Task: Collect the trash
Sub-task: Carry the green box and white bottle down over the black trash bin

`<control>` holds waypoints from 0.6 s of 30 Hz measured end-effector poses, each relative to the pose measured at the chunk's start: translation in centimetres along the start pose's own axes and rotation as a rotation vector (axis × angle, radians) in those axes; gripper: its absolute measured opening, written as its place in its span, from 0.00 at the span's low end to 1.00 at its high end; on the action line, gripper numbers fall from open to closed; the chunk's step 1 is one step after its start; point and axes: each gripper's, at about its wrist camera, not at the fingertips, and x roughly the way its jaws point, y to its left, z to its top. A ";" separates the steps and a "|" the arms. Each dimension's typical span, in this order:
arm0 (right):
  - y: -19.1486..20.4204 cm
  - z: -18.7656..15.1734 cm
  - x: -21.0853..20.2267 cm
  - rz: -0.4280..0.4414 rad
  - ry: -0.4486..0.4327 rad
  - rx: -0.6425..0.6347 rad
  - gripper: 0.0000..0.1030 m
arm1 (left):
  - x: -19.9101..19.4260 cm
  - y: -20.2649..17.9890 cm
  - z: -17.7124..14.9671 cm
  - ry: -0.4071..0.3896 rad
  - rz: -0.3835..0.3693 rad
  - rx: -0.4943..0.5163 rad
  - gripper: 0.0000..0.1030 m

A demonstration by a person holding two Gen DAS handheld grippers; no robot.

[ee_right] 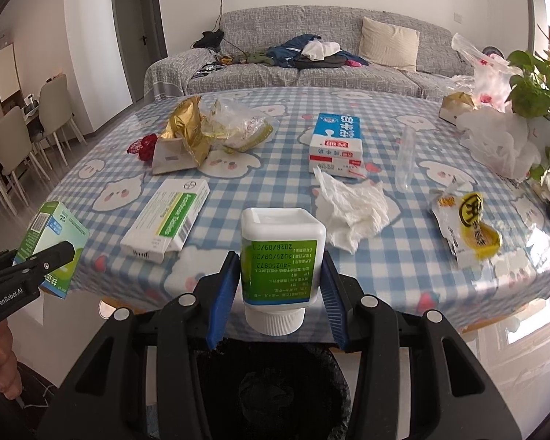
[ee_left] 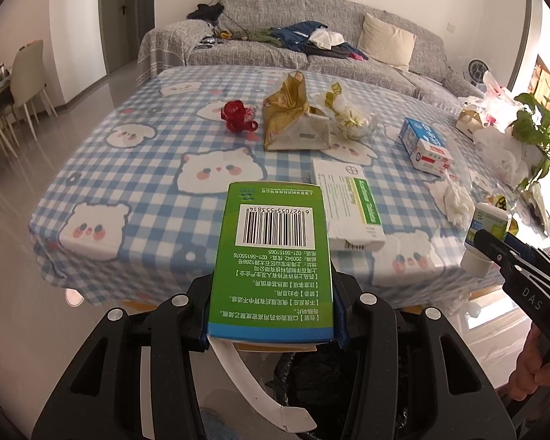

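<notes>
A checked blue tablecloth (ee_right: 275,154) covers the table, strewn with a milk carton (ee_right: 335,143), a white medicine box (ee_right: 167,220) and a crumpled tissue (ee_right: 352,212). Below the near edge sits a black-lined bin (ee_right: 293,396). Above it, the left gripper (ee_left: 271,315) clamps a green box (ee_left: 271,256). The right gripper (ee_right: 275,286) pinches a white bottle (ee_right: 278,256), cap down.

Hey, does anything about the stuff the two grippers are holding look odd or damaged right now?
The green box in the left gripper has its bottom flap hanging open, a white tab curling down toward the black-lined bin. The white bottle in the right gripper is held upside down, cap downward.
</notes>
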 end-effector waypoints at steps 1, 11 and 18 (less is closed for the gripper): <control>-0.1 -0.2 -0.2 -0.002 0.000 0.001 0.41 | -0.2 0.0 -0.3 -0.003 0.001 0.002 0.44; -1.4 -2.2 -3.0 -0.009 -0.022 0.007 0.41 | -2.6 -0.6 -2.9 -0.027 -0.005 0.015 0.44; -1.9 -4.2 -4.1 -0.005 -0.011 0.026 0.41 | -3.7 -0.8 -5.6 -0.025 -0.026 0.009 0.44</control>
